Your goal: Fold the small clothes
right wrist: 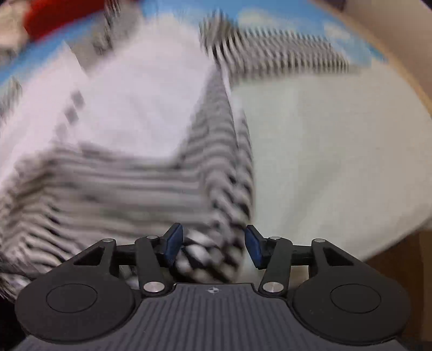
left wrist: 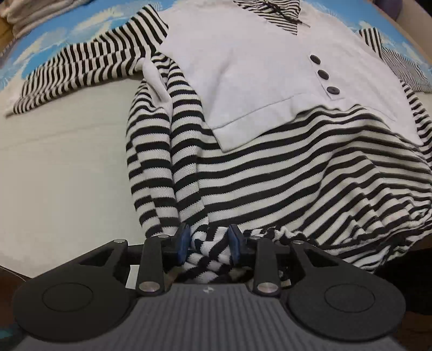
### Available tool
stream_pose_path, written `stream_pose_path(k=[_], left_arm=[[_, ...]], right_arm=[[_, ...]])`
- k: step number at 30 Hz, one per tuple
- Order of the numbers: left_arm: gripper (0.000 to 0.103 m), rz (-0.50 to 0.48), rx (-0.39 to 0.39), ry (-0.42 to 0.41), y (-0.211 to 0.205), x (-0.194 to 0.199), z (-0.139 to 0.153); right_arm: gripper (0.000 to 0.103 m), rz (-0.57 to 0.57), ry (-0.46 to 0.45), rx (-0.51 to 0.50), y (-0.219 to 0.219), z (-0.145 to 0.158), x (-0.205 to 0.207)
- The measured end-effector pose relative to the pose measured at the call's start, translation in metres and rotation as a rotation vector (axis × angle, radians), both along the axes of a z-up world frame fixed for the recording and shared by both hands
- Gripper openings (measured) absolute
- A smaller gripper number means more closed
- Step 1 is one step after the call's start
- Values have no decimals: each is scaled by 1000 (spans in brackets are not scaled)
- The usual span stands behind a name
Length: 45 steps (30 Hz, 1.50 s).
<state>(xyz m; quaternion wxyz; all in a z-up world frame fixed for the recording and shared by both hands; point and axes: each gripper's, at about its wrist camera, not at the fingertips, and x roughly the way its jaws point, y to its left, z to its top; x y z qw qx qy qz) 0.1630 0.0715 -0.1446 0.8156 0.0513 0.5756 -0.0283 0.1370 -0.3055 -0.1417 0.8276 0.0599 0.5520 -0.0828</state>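
Observation:
A small black-and-white striped top point(left wrist: 283, 175) with a white front panel point(left wrist: 243, 75) and three dark buttons point(left wrist: 322, 74) lies on a pale cloth. My left gripper point(left wrist: 209, 240) is shut on the bunched striped hem point(left wrist: 208, 251) at its lower left corner. In the blurred right wrist view the same top point(right wrist: 121, 175) fills the left half. My right gripper point(right wrist: 213, 243) has its jaws apart, with the striped hem corner point(right wrist: 210, 256) between the blue pads point(right wrist: 172, 243); the right pad stands clear of the fabric.
The pale cloth point(left wrist: 59, 167) covers the near surface, with a blue cloud-print sheet point(left wrist: 81, 24) behind. A folded beige garment point(left wrist: 32, 13) lies at far left. Something red point(right wrist: 62, 13) shows at top left of the right wrist view. A wooden edge point(right wrist: 399, 67) runs at right.

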Motion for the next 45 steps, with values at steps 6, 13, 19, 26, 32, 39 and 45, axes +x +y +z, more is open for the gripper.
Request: stream_pose_path(k=[6,13,19,26,32,39,45], left_arm=[[45,19,-60,-68,-4,4,12],[45,36,-94,-245,-1,-3,47],[64,43,-71,-444,-2,-9,82],[80,45,-53,-593,6,17,136],[80,79,2,-689,18,93,170],[79,134,45,-622,63,142,123],[79,208,59,-605,89,172,115]], right_arm=[[56,-13,-101,-52,-2,15,-3],[56,-9,-320,-51,6,46,-16],[60,38,-458,-78,26,67,-16],[60,102,-554,-126,53,74,-11],[57,90,-556,-137,63,76,-5],[54,64,-584,-160,69,82,-1],[57,124,-567,-175,86,105,23]])
